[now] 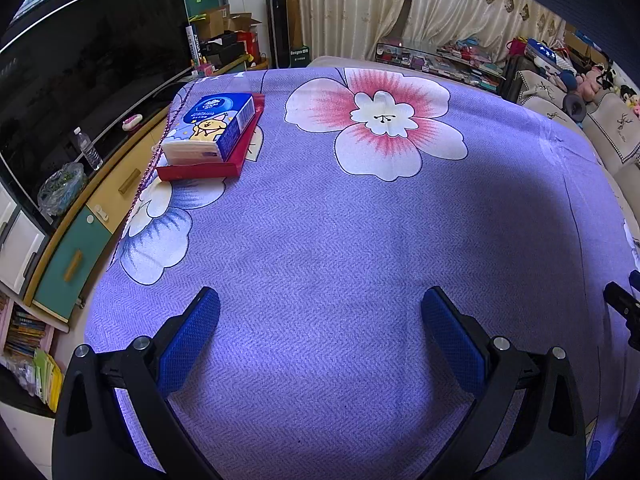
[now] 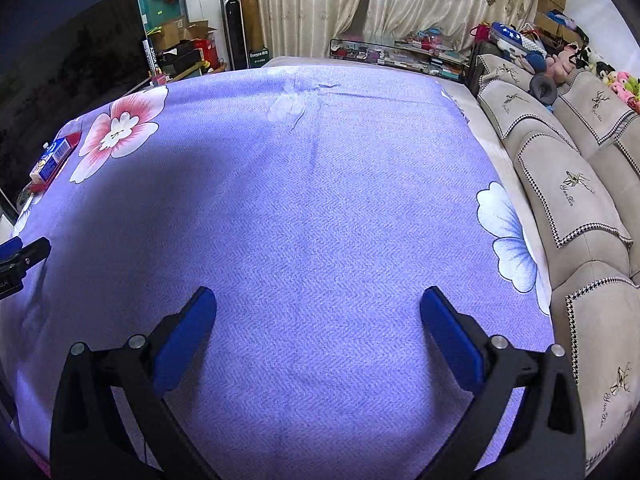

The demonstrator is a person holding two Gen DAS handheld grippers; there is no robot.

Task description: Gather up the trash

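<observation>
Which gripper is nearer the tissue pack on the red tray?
Left. The left gripper has the tissue pack ahead to its left; the right gripper sits farther right, the pack at its view's far-left edge.

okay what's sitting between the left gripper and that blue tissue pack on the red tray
Nothing. In the left wrist view, only bare purple flowered cloth stretches from the open left gripper to the tissue pack on its red tray.

Blue soft-pack of paper tissues with a yellow cartoon figure [image 1: 210,126], top torn open, white sheets showing at the near end. Lies flat inside a shallow red cardboard tray [image 1: 204,170] at the far left edge of the purple floral-cloth table [image 1: 320,240].
</observation>
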